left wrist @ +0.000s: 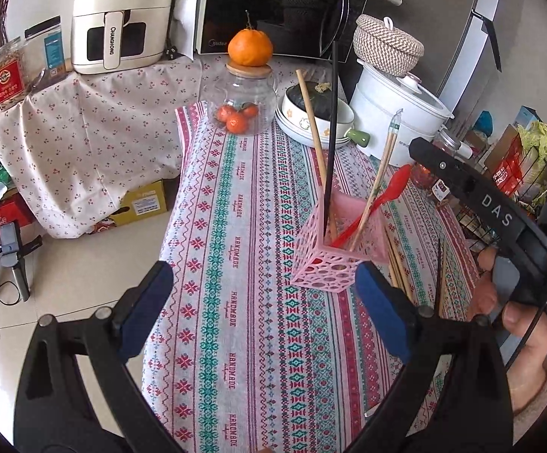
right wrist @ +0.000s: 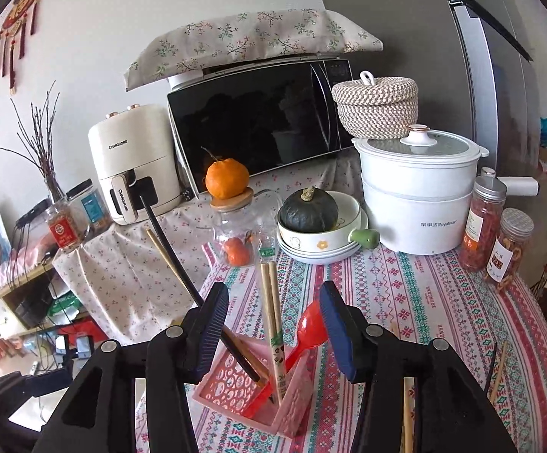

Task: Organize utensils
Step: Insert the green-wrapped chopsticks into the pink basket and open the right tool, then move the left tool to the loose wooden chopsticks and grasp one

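On patterned tablecloth [left wrist: 243, 264], pink utensil holder [left wrist: 334, 264]

A pink basket [left wrist: 324, 264] with round cut-outs holds a red spoon [left wrist: 377, 204], a black chopstick [left wrist: 332, 132] and tan wooden ones. The desk [left wrist: 243, 264] cloth shows red and teal cross-stitch bands. Both black tools carry blue pads [right wrist: 332, 324].
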{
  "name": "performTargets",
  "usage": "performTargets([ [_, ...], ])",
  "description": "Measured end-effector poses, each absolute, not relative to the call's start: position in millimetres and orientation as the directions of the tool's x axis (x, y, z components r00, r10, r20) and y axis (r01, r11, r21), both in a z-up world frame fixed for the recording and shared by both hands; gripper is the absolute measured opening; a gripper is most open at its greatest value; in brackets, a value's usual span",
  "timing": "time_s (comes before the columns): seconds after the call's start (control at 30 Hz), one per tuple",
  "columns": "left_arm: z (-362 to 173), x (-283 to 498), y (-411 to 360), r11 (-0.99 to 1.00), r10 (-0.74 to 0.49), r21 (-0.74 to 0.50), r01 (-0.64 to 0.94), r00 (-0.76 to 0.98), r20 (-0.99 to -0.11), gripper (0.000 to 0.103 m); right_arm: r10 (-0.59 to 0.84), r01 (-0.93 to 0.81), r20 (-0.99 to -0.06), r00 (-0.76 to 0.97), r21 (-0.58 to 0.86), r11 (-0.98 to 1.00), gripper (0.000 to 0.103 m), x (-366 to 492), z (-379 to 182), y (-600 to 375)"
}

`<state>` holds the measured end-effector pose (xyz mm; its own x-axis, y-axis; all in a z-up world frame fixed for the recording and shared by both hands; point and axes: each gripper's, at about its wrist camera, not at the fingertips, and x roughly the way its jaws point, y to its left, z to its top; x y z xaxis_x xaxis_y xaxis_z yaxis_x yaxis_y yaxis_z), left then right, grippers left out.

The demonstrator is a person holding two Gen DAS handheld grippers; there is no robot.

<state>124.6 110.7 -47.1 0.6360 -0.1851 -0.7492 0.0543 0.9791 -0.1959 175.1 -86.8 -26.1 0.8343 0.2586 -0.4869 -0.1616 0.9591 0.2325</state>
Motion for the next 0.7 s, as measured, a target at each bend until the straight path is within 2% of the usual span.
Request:
performTargets([
  [0.13,-50,121,100,0.98,-0.191,-0.188,0.071,0.623,-0.758,0.097,0.25,-0.157,-0.508,0.824,0.22,0.963,0.074,164,-16,-105],
  [0.3,-51,114,84,0.979,-0.204,-0.178,0.103,0.612,-0.764,0.097,0.229,-0.122,-0.542,0.808,0.226,0.966,0.087,152,-11,-133],
  [0.57,-60,108,56,0.977,-0.21,-0.15,0.15,0.576,-0.79,0.098,0.202,-0.038,-0.64,0.741,0.261,0.965,0.092,143,-32,-180],
  [0.7,-70,109,42,0.977,-0.206,-0.138,0.164,0.544,-0.813,0.098,0.147,0.025,-0.725,0.673,0.22,0.975,0.092,145,-46,-203],
])
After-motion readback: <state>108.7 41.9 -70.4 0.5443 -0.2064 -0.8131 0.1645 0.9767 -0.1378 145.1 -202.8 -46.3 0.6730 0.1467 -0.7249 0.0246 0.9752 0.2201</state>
